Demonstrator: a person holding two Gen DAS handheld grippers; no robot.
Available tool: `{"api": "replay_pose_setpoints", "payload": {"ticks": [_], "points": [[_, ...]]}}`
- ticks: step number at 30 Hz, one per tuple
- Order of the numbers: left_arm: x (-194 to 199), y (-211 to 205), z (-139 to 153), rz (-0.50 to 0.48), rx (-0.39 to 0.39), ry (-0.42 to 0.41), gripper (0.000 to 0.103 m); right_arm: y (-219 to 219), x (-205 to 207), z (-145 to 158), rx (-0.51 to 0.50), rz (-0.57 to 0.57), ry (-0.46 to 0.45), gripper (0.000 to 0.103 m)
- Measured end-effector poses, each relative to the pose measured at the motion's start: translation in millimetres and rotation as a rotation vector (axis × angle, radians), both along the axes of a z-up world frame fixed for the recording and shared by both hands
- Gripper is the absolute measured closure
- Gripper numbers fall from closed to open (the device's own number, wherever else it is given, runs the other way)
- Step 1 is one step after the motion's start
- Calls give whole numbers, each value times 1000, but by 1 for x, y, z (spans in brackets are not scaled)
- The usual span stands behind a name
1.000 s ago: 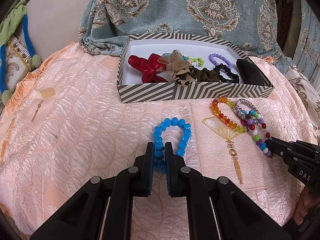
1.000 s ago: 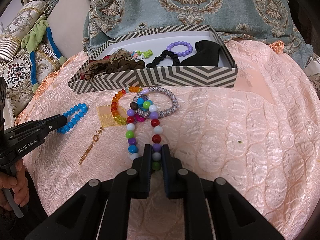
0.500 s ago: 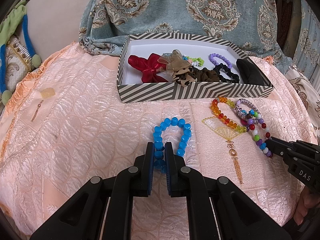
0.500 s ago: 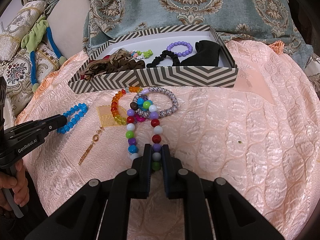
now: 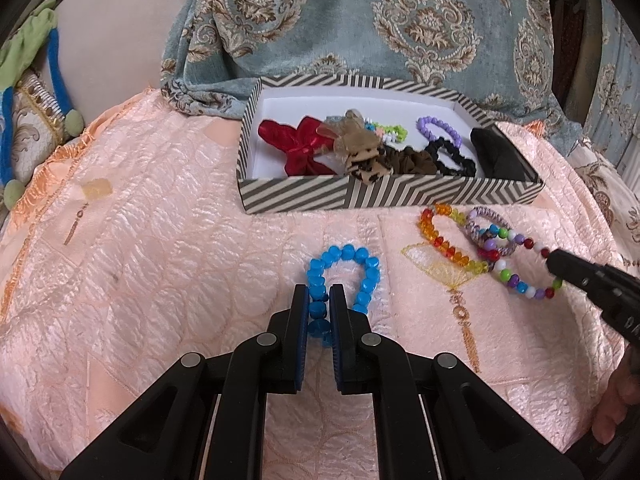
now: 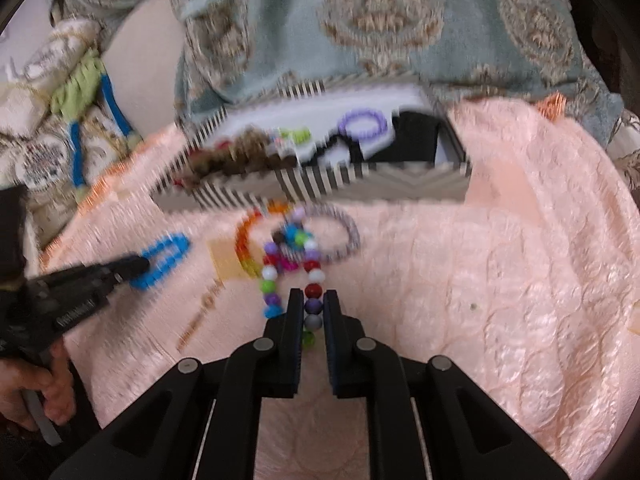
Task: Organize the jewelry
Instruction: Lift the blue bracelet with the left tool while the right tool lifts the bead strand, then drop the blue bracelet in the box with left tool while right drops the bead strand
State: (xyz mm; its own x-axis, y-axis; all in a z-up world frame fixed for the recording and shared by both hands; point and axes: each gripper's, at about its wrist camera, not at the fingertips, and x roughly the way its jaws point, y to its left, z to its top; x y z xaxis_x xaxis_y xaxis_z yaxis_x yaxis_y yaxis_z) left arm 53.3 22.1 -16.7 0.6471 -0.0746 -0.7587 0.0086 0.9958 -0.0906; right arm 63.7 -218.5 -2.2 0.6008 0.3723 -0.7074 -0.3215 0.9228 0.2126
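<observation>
My left gripper (image 5: 319, 294) is shut on the near side of a blue bead bracelet (image 5: 352, 264) that lies on the peach quilt. My right gripper (image 6: 313, 300) is shut on the near end of a multicolour bead bracelet (image 6: 294, 264), which also shows in the left wrist view (image 5: 520, 276). An orange bead bracelet (image 5: 444, 240) and a purple woven band (image 5: 490, 224) lie beside it. The striped box (image 5: 392, 196) behind them holds a red bow (image 5: 296, 144), brown scrunchies, a black scrunchie and a purple bracelet (image 5: 438, 130).
A blue-grey patterned cloth (image 5: 380, 20) hangs behind the box. Cushions with green and blue cords (image 5: 32, 60) sit at the far left. The right wrist view is blurred by motion. Each gripper shows in the other's view.
The right gripper has lifted and shifted with the multicolour bracelet, dragging its loop nearer and right; the right view is now blurred. The left gripper still grips the blue bracelet.
</observation>
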Motion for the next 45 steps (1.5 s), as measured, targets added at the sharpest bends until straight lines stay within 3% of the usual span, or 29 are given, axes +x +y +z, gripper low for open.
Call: {"api": "replay_pose_setpoints", "payload": {"ticks": [3, 12, 36, 42, 45], "points": [[-1, 0, 4, -1, -6, -12, 103, -4, -3, 14, 25, -3, -57, 93], [-3, 2, 12, 2, -29, -28, 103, -2, -7, 27, 39, -1, -93, 93], [-6, -8, 23, -5, -5, -44, 103, 5, -11, 30, 5, 5, -76, 93], [-3, -6, 32, -6, -31, -32, 103, 11, -1, 42, -7, 2, -58, 93], [3, -3, 53, -11, -40, -62, 103, 8, 11, 63, 32, -2, -78, 93]]}}
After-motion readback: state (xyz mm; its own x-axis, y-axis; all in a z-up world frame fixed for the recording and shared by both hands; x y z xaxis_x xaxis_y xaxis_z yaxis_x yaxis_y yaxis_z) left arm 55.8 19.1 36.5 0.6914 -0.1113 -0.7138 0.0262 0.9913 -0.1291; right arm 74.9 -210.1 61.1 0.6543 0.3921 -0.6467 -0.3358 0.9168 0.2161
